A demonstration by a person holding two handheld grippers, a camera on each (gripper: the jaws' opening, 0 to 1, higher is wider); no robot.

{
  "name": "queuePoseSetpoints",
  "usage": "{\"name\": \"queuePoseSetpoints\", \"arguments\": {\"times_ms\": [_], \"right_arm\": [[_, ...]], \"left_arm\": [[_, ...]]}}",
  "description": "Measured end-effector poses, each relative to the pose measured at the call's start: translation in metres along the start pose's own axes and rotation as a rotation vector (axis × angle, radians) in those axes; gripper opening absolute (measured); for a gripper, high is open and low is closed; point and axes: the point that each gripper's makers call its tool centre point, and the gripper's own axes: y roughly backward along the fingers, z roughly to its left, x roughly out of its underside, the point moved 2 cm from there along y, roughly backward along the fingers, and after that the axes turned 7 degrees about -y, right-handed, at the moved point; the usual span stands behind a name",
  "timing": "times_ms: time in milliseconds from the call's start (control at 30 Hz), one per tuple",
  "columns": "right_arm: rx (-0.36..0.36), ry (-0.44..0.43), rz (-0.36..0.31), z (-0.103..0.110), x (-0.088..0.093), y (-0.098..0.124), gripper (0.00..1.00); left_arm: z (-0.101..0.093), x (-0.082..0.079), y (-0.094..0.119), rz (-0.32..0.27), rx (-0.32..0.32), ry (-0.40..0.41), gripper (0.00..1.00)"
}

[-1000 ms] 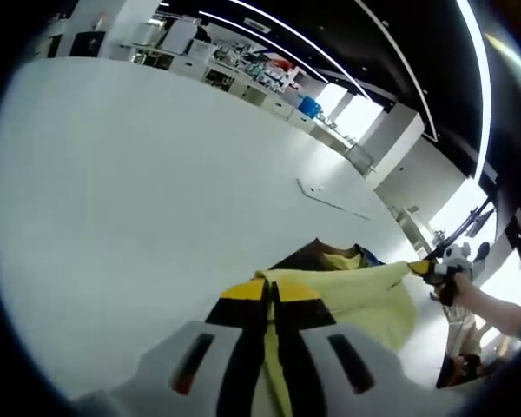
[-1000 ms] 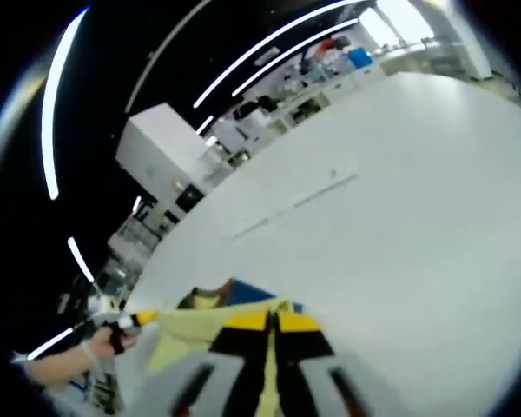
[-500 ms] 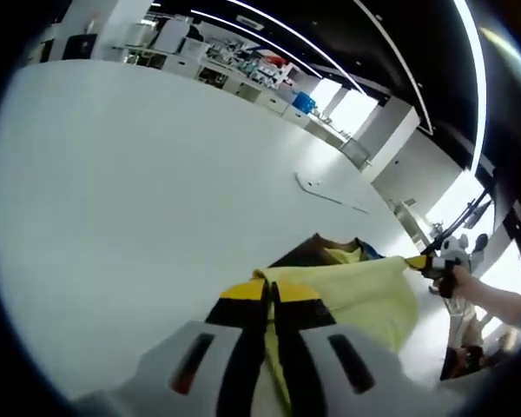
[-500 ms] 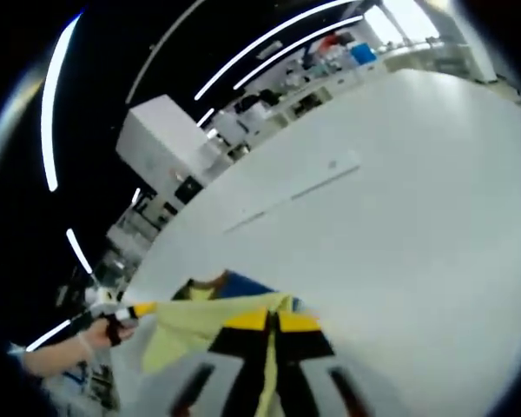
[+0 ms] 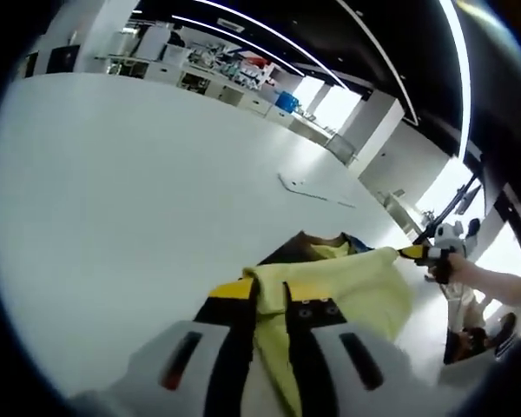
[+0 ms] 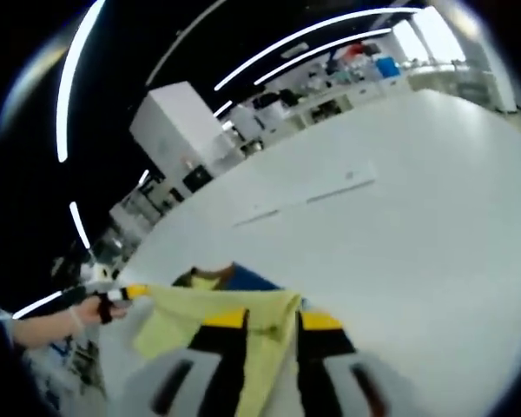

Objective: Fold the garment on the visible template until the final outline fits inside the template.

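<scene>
A pale yellow garment [image 5: 356,287] with a dark brown and blue part [image 5: 300,246] hangs stretched over the white table [image 5: 113,200]. In the left gripper view, my left gripper [image 5: 269,291] has its jaws parted, with yellow cloth lying in the gap. My right gripper [image 5: 417,253] sits at the garment's far corner. In the right gripper view, my right gripper [image 6: 273,317] stands with jaws well apart and the garment [image 6: 200,308] between them. My left gripper [image 6: 130,292] is at the opposite corner. Thin template lines [image 5: 308,189] [image 6: 313,193] mark the table beyond the garment.
A person's hand [image 5: 469,274] holds the right gripper, and another hand [image 6: 61,317] holds the left one. Benches and shelves [image 5: 234,65] line the room behind the table [image 6: 434,217]. The table's edge runs close to the garment's right side.
The jaws of both grippers have spread apart, where a moment ago they were pressed together on the yellow cloth. Both views have shifted slightly with the hands.
</scene>
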Motion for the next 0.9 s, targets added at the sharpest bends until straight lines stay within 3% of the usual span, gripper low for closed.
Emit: {"name": "queuePoseSetpoints", "arguments": {"times_ms": [133,267,300,433,567,700,900], "right_arm": [[-0.027,0.078,0.019,0.006,0.004,0.003,0.38],[-0.040,0.159,0.036,0.007,0.004,0.004,0.58],[-0.049,0.174,0.041,0.006,0.004,0.003,0.63],[-0.062,0.227,0.074,0.005,0.009,0.002,0.78],[-0.076,0.258,0.110,0.008,0.017,0.003,0.86],[-0.095,0.303,0.132,0.013,0.024,0.003,0.99],[-0.109,0.324,0.138,0.021,0.028,0.002,0.99]], "left_arm": [[-0.011,0.006,0.003,0.014,0.033,-0.079,0.28],[-0.014,0.007,0.002,0.032,0.045,-0.135,0.59],[-0.018,0.008,0.005,0.034,0.052,-0.168,0.61],[-0.022,0.006,0.007,0.034,0.080,-0.169,0.74],[-0.032,0.012,0.009,0.069,0.130,-0.229,0.92],[-0.039,0.019,0.013,0.108,0.168,-0.276,0.99],[-0.049,0.028,0.019,0.128,0.208,-0.280,0.99]]}}
